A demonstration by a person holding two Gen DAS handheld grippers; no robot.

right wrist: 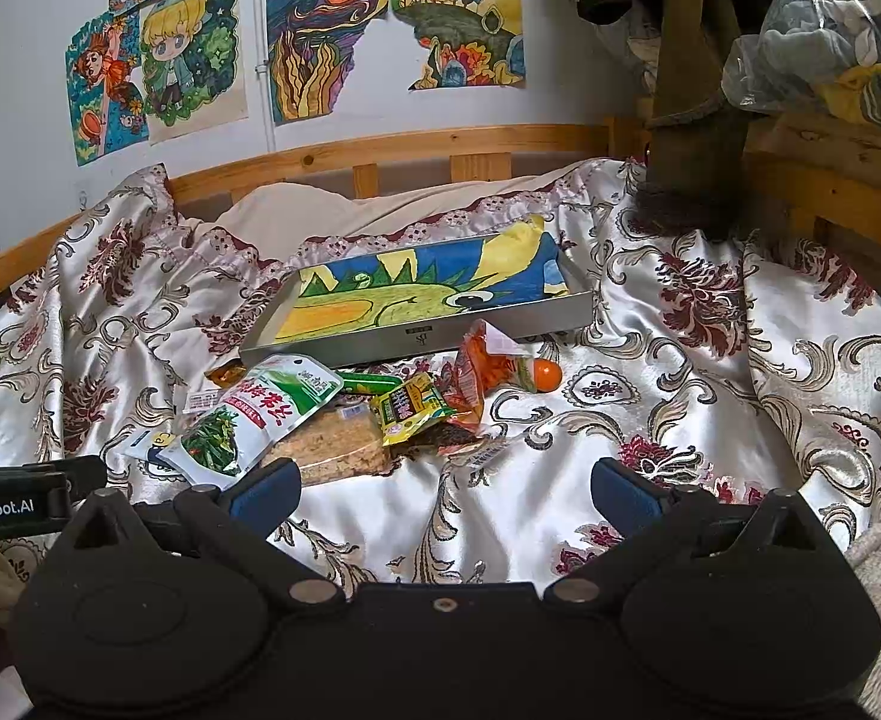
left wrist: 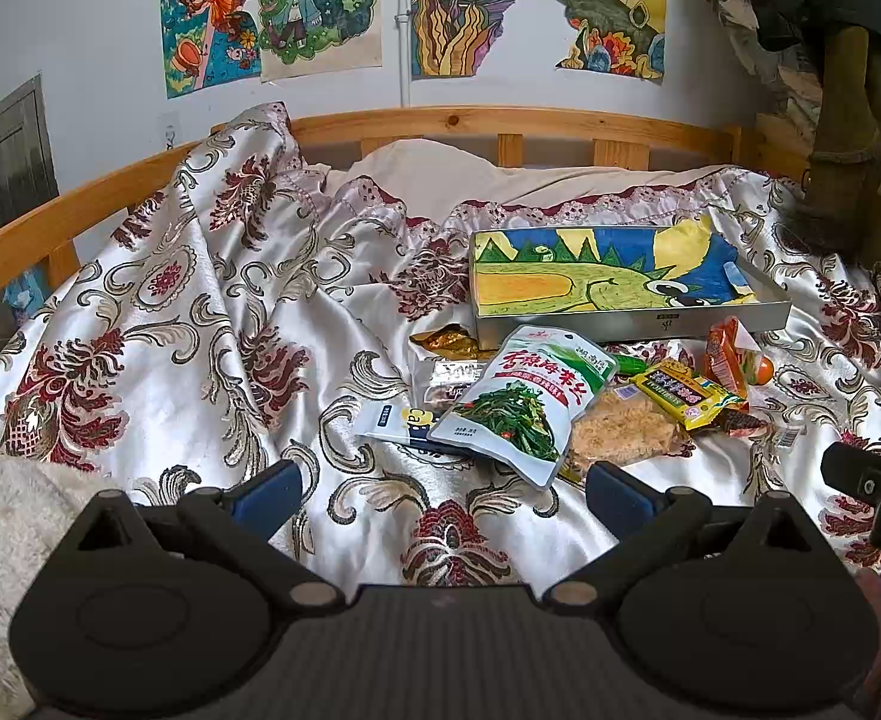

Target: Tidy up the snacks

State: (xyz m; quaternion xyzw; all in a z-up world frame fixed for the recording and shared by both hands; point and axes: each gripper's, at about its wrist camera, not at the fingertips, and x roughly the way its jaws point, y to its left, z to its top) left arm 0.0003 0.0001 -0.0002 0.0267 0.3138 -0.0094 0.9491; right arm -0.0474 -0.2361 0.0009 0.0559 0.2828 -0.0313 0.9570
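Left wrist view: our left gripper (left wrist: pixel 440 489) hangs with jaws wide apart, gripping nothing, and the white-and-green seaweed snack pouch (left wrist: pixel 521 402) lies just ahead of them on the floral satin bedspread (left wrist: pixel 200 324). Right gripper (right wrist: pixel 443 489), jaws apart too; shallow grey tray (right wrist: pixel 416 339) sits farther ahead

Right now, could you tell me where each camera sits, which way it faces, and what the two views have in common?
Left wrist: on the left gripper, low over the bedspread, facing the headboard; its open blue fingers show, and the right gripper at the right edge.
Right wrist: on the right gripper, same heading, further right; its open fingers show, the left gripper at the left edge.
Shared: the snack pile, the tray, the wall drawings.
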